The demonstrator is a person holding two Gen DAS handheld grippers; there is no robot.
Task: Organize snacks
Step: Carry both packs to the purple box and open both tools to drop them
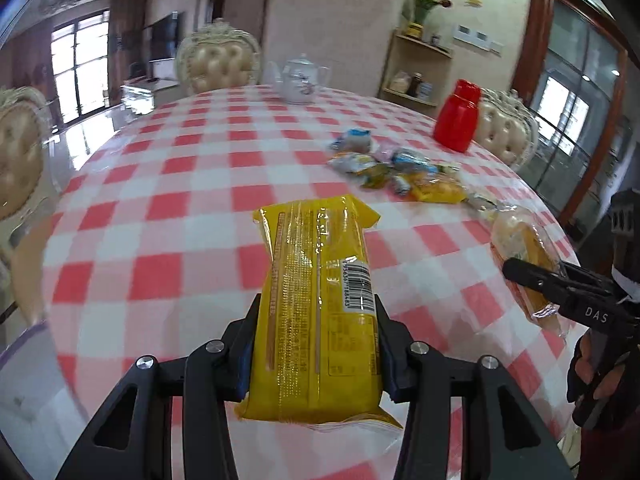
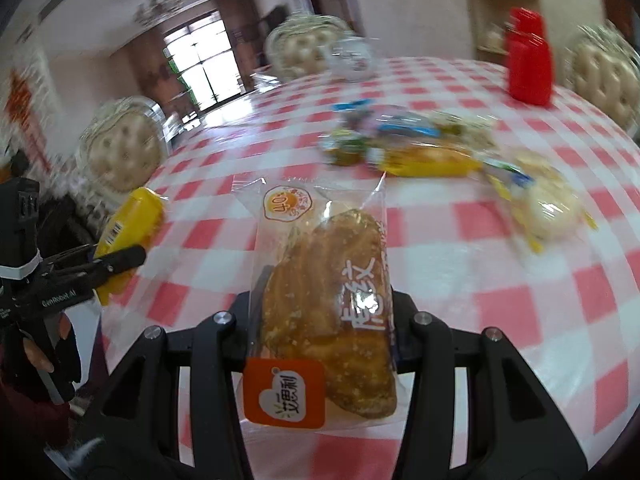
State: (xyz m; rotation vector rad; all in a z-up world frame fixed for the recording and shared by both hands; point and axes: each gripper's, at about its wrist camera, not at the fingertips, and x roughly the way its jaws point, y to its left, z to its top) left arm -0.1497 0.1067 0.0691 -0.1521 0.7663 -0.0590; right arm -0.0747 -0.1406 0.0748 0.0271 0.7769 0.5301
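Note:
My left gripper (image 1: 318, 320) is shut on a yellow snack packet (image 1: 320, 300) with a barcode and holds it above the red-and-white checked table (image 1: 180, 200). My right gripper (image 2: 322, 304) is shut on a clear-wrapped bread pastry (image 2: 332, 304) with an orange label. The right gripper with the pastry (image 1: 524, 264) shows at the right edge of the left wrist view. The left gripper with the yellow packet (image 2: 128, 228) shows at the left of the right wrist view. A pile of several small snack packets (image 1: 400, 168) lies on the far right of the table; it also shows in the right wrist view (image 2: 408, 144).
A red plastic jar (image 1: 458, 116) stands behind the pile, also in the right wrist view (image 2: 530, 64). A white teapot (image 1: 300, 80) stands at the far edge. A wrapped pale bun (image 2: 548, 204) lies right of the pile. Cream padded chairs (image 1: 218, 60) ring the table.

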